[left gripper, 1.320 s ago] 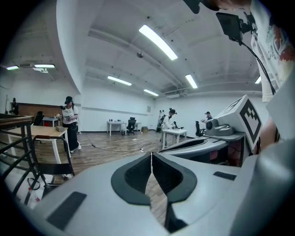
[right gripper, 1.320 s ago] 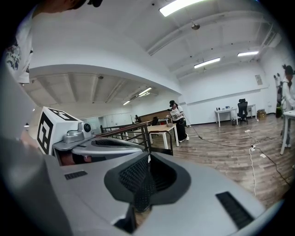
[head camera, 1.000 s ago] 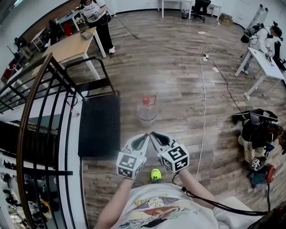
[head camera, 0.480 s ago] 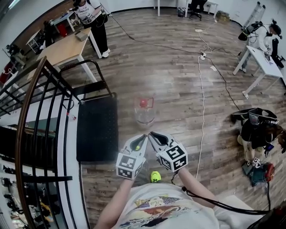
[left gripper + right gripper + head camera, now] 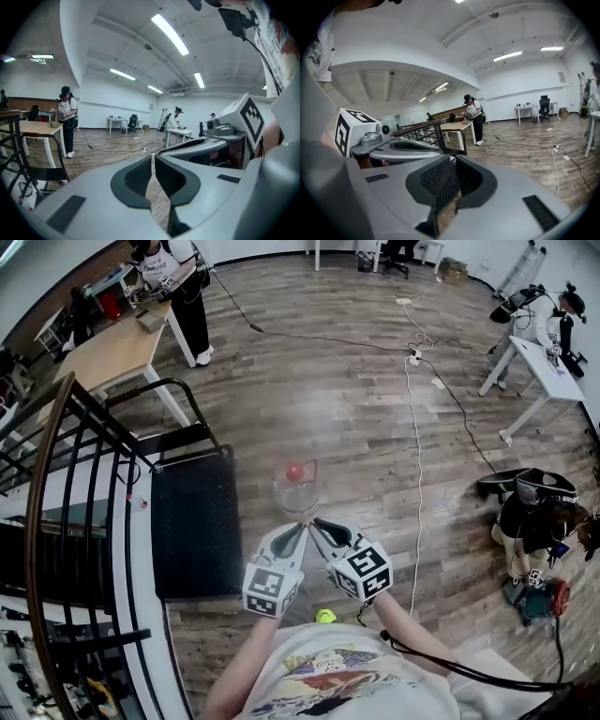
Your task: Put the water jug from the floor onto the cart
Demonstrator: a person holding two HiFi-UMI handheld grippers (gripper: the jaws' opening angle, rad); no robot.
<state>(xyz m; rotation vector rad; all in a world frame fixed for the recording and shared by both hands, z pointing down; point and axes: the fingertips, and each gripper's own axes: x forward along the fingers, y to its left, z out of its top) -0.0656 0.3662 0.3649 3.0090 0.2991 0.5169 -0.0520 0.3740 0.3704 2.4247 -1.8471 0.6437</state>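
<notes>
The water jug (image 5: pixel 296 489) stands on the wooden floor (image 5: pixel 356 409) just ahead of the two sets of tips, close to them but not touching. It is a clear, round body seen from above. Its long axis runs upright, and the red cap (image 5: pixel 294 471) at its neck end faces up toward the head camera. The left gripper (image 5: pixel 298 530) and right gripper (image 5: pixel 318 523) are held side by side with their tips angled toward each other and aimed at the jug. Each has its jaws drawn together with nothing between the pads. To the left of the left gripper lies the cart (image 5: pixel 195 521), a flat black deck whose long right edge passes just beside that gripper and near the jug. The cart's black tube handle (image 5: pixel 159 390) rises at the far end. Further left, beyond the cart, a dark railing (image 5: pixel 58 474) closes off that side. Ahead of the jug and to the right of the right gripper the floor is open. It is crossed only by a white cable (image 5: pixel 418 474) that runs away from the grippers, well apart from the jug.
</notes>
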